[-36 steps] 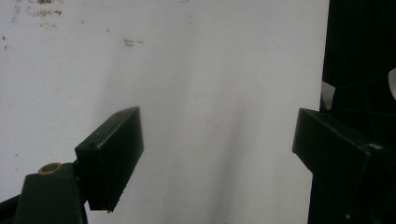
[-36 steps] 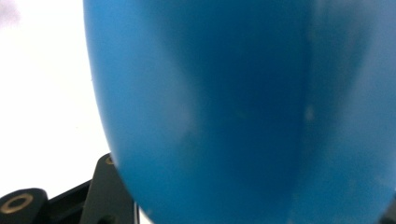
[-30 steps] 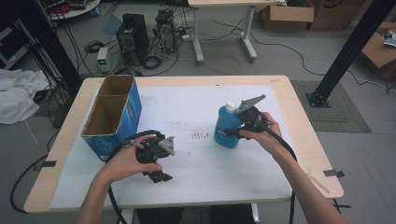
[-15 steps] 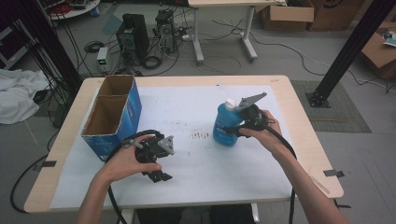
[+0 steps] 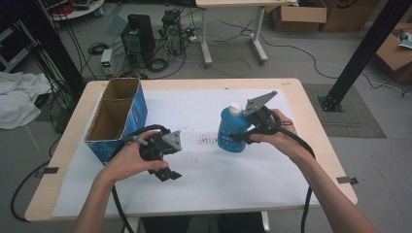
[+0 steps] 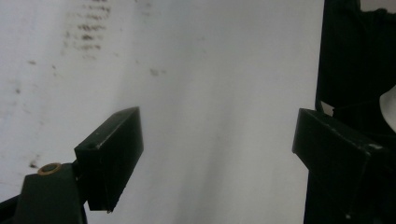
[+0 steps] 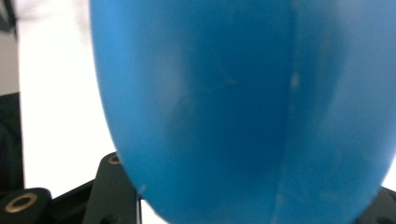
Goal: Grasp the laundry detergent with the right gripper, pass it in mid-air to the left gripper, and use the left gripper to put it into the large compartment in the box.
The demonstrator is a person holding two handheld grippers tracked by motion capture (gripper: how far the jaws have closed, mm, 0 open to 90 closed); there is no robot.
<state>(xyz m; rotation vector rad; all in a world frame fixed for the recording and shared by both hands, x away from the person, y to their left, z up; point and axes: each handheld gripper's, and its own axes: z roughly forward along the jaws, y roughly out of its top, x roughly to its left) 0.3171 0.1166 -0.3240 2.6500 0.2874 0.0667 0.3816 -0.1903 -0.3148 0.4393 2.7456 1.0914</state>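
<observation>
High view: my right gripper (image 5: 241, 137) is clamped on the blue bottle (image 5: 232, 130), white cap (image 5: 235, 108) up, bottle roughly upright over the white sheet (image 5: 243, 179) right of table centre. I can't tell if its base is touching the sheet or just clear of it. Right gripper view has the blue bottle wall (image 7: 243, 107) pressed right up between my jaws, so the grip sits low on the body.

My left gripper (image 5: 164, 165) is empty, jaws spread wide, nothing between them; left gripper view looks down on bare sheet (image 6: 210, 116) with some dark smudges (image 6: 86, 30). It hovers near the front-left, just beside the open cardboard box (image 5: 116, 119), blue sides, two compartments, both look empty from above.

Step in hand, my guess: carry the bottle, likely toward the box. To do it well:
- keep the squeeze steady; round plastic can twist or slip out of flat pads
- hold it vertical, grip is low and the cap end is top-heavy
- lift clear of the box rim before crossing, then lower straight into one compartment
- keep left gripper out of the path, or use it to steady the box wall so it doesn't slide.
</observation>
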